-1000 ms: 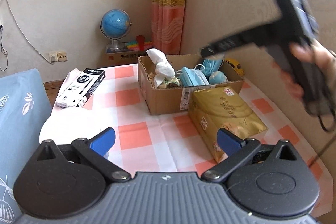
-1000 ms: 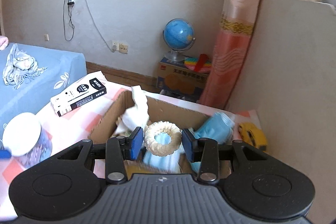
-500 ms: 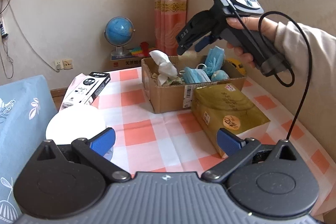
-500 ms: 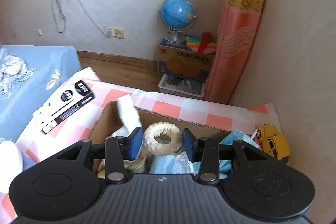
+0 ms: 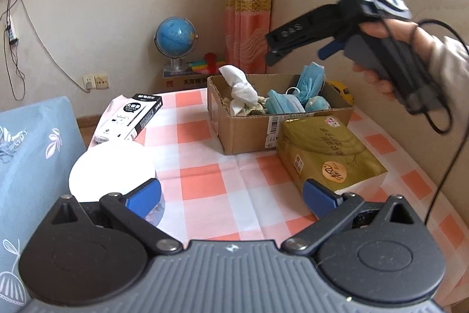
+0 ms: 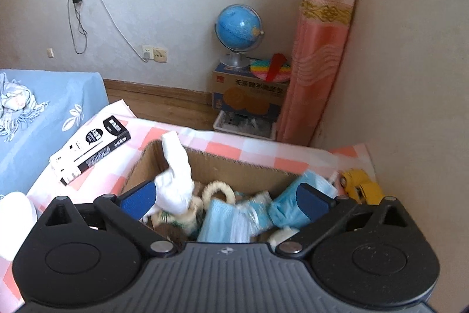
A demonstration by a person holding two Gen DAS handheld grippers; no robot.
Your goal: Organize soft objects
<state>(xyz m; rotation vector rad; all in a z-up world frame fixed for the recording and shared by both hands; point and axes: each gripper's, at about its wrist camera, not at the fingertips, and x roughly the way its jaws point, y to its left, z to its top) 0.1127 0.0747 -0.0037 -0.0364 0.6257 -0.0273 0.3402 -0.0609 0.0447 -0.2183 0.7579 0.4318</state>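
A cardboard box (image 5: pixel 249 131) (image 6: pixel 222 163) on the checked tablecloth holds soft things: a white cloth (image 5: pixel 239 88) (image 6: pixel 176 181), blue face masks (image 5: pixel 285 104) (image 6: pixel 228 222) and a cream fuzzy ring (image 6: pixel 217 191). My right gripper (image 6: pixel 224 198) hangs over the box, its jaws opening wide with nothing pressed between them; the ring lies in the box below. In the left wrist view a hand holds that right gripper (image 5: pixel 296 49) above the box. My left gripper (image 5: pixel 231 195) stands open near the table's front edge, empty.
A gold tissue pack (image 5: pixel 328 154) lies in front of the box. A white-lidded jar (image 5: pixel 114 169) and a black-and-white carton (image 5: pixel 132 116) (image 6: pixel 91 148) sit left. A yellow toy car (image 6: pixel 362 185) is right of the box. A globe (image 6: pixel 239 31) stands behind; a blue bed (image 6: pixel 44 113) lies left.
The right gripper opened and let go of the cream ring, which now lies in the box. It shifted slightly over the box. The left gripper stayed put.
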